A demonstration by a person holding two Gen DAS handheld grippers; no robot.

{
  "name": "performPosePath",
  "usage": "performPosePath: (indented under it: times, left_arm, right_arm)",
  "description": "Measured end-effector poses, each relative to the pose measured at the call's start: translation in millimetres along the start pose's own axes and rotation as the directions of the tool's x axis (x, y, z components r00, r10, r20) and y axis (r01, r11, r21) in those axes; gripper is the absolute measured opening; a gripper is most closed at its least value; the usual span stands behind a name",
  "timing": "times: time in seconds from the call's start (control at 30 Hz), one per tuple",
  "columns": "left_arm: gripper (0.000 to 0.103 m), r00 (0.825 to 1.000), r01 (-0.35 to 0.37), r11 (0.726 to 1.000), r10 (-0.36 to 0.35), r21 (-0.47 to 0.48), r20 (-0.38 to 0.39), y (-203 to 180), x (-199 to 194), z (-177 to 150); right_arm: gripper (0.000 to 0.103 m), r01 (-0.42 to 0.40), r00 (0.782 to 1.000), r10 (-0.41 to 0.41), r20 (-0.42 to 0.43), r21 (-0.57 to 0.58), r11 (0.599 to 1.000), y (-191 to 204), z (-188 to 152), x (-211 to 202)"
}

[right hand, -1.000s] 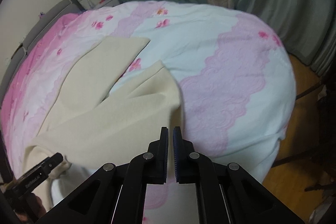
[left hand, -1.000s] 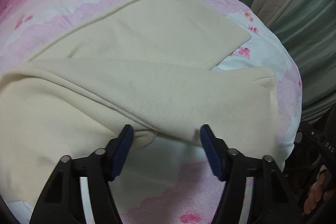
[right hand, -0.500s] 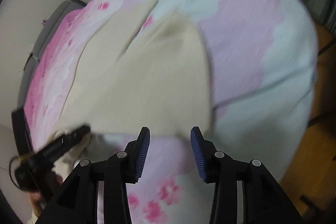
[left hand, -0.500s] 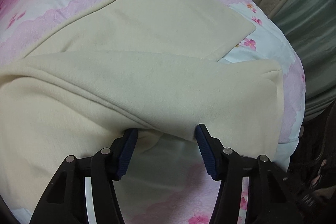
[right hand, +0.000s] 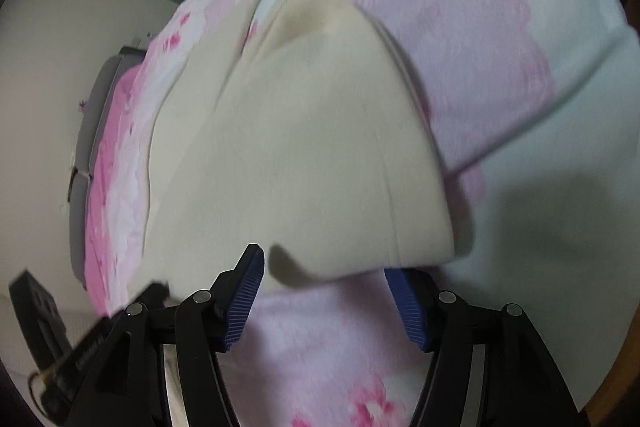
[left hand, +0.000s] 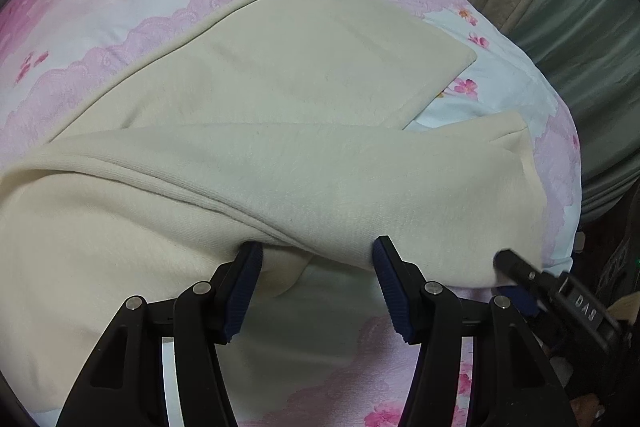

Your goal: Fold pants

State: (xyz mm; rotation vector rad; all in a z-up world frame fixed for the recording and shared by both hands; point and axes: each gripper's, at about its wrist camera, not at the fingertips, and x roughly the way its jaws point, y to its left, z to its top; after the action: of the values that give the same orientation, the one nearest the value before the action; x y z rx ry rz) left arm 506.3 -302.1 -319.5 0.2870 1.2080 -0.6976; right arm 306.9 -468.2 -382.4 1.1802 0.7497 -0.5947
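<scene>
Pants [left hand: 280,163]: spread across the middle of the left wrist frame on the bedspread [left hand: 132,11], one leg laid toward the upper right, the nearer leg draped over it.
Left gripper [left hand: 316,259]: jaws are held wide at lower centre, nothing gripped; the near fabric edge is bracketed, judged as lining up for a pinch.
Right gripper [right hand: 324,279]: jaws are held wide at lower centre of its blurred frame, nothing clamped; the leg hem [right hand: 360,259] is faced, likely to be gripped so both ends can be lifted together.
Curtain [left hand: 592,39]: seen at upper right.
</scene>
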Motion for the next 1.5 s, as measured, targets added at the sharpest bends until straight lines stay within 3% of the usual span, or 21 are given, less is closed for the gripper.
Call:
performPosePath:
  times: [0.07, 0.2, 0.43, 0.6, 0.77, 0.87, 1.03, 1.07, 1.1, 1.13, 1.2, 1.37, 1.5]
  left_arm:
    - [0.057, 1.000, 0.003, 1.000, -0.003, -0.005, 0.003, 2, -2, 0]
    - [0.057, 1.000, 0.023, 0.999, -0.022, -0.031, 0.003, 4, -4, 2]
    - [0.057, 0.997, 0.076, 0.990, -0.079, -0.120, -0.017, 16, -4, 13]
    - [0.057, 0.996, 0.080, 0.990, -0.083, -0.115, -0.019, 12, -25, 17]
    - [0.057, 0.999, 0.016, 0.999, -0.017, 0.036, 0.032, 0, -59, 18]
    - [0.058, 0.997, -0.052, 0.982, 0.040, 0.179, 0.069, -8, -61, 20]
    - [0.056, 0.994, -0.089, 0.934, 0.064, 0.345, 0.083, -20, -43, 34]
    - [0.051, 0.993, -0.101, 0.925, 0.074, 0.366, 0.088, -22, -40, 37]
    - [0.029, 0.993, -0.108, 0.921, 0.082, 0.375, 0.086, -23, -38, 40]
    - [0.017, 0.995, -0.097, 0.924, 0.078, 0.370, 0.067, -21, -37, 45]
    - [0.014, 0.996, -0.072, 0.937, 0.048, 0.342, 0.078, -15, -51, 55]
    - [0.014, 0.984, -0.097, 0.936, 0.040, 0.338, 0.173, -12, -96, 91]
    - [0.012, 0.975, -0.148, 0.927, 0.079, 0.346, 0.206, -13, -94, 132]
  right_arm:
    - [0.060, 0.016, 1.000, -0.015, 0.016, -0.019, 1.000, 7, 5, -3]
    - [0.026, 0.060, 0.997, -0.054, 0.058, -0.096, 0.994, 28, 11, -19]
    - [0.012, 0.062, 0.991, -0.042, 0.129, -0.156, 0.986, 58, 29, -61]
    - [0.011, 0.023, 0.985, 0.014, 0.173, -0.211, 0.977, 91, 48, -92]
    - [0.009, 0.043, 0.976, 0.015, 0.219, -0.256, 0.966, 119, 66, -104]
    - [0.009, 0.040, 0.974, 0.017, 0.224, -0.247, 0.968, 129, 78, -105]
    - [0.009, 0.052, 0.969, 0.012, 0.247, -0.250, 0.967, 143, 89, -111]
    - [0.009, 0.056, 0.969, 0.009, 0.247, -0.253, 0.966, 145, 90, -110]
    - [0.009, 0.058, 0.970, 0.006, 0.244, -0.254, 0.966, 148, 91, -110]
    - [0.009, 0.061, 0.970, 0.002, 0.242, -0.254, 0.965, 150, 92, -111]
    - [0.009, 0.067, 0.972, -0.005, 0.236, -0.255, 0.964, 153, 93, -113]
    - [0.009, 0.067, 0.970, -0.002, 0.243, -0.261, 0.963, 170, 104, -124]
    - [0.009, 0.057, 0.966, 0.024, 0.257, -0.303, 0.951, 196, 134, -117]
